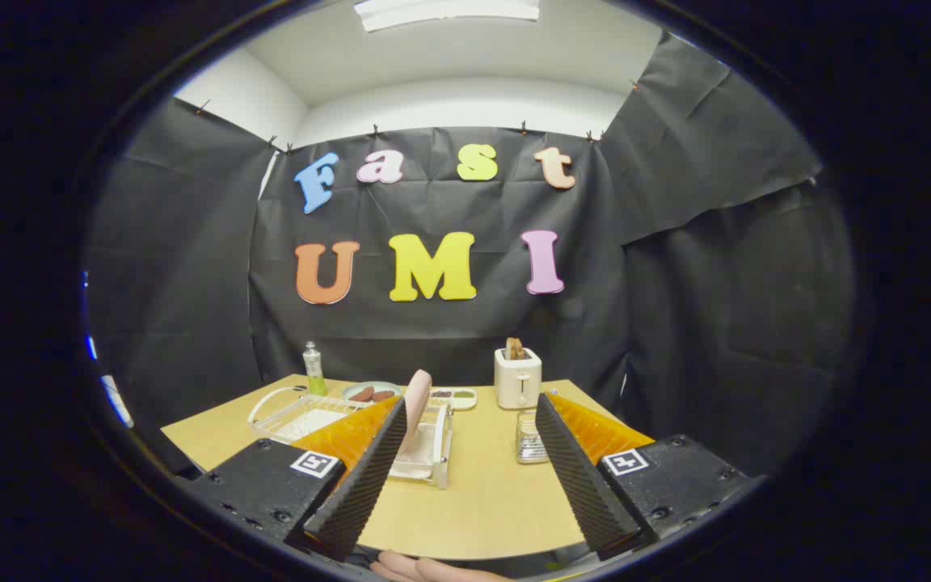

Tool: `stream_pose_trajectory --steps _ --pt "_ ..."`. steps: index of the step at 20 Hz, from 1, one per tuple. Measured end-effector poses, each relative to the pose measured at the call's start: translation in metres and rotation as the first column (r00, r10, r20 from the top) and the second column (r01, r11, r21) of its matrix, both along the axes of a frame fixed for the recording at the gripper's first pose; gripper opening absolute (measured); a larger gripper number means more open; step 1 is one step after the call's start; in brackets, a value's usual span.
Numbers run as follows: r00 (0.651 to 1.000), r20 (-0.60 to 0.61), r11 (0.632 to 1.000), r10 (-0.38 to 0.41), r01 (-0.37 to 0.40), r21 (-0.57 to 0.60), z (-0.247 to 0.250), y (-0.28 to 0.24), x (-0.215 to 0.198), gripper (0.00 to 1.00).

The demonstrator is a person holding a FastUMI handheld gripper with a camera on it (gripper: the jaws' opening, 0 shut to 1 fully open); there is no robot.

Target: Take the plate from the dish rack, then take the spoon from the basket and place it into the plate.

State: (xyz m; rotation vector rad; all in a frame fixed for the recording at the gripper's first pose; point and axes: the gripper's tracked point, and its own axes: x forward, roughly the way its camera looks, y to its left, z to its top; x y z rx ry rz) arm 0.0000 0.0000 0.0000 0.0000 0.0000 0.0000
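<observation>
Now, claw (465, 473) spread wide over the near edge of the table (482, 493), nothing between the fingers. Ahead, just past the left finger: plate (417, 408), pale pink, standing on edge in the dish rack (431, 453), rim up and partly hidden behind that finger. Looks stiff and smooth, probably ceramic or hard plastic, so likely slippery and unforgiving if dropped. Best bet: pinch the upper rim, one finger on each face, then lift straight up and out of the slots. Off to the right, near the other finger, a small wire basket (528, 436); spoon presumably inside, too small to make out. Thin, light, hard thing by nature; handle the place to nip. Further back: toaster (517, 377), green bottle (314, 368), white tray rack (296, 412).
</observation>
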Motion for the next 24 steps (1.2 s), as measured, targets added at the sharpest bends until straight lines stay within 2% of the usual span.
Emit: stream_pose_trajectory --steps 14,19,24 --pt "1.0 -0.008 1.0 0.012 -0.012 -0.005 -0.004 0.003 0.008 1.0" --pt "0.998 -0.039 0.999 0.046 -0.047 -0.018 0.006 0.025 0.036 1.0" --pt "0.993 -0.107 0.996 0.054 -0.061 -0.066 0.023 0.055 0.097 1.0"
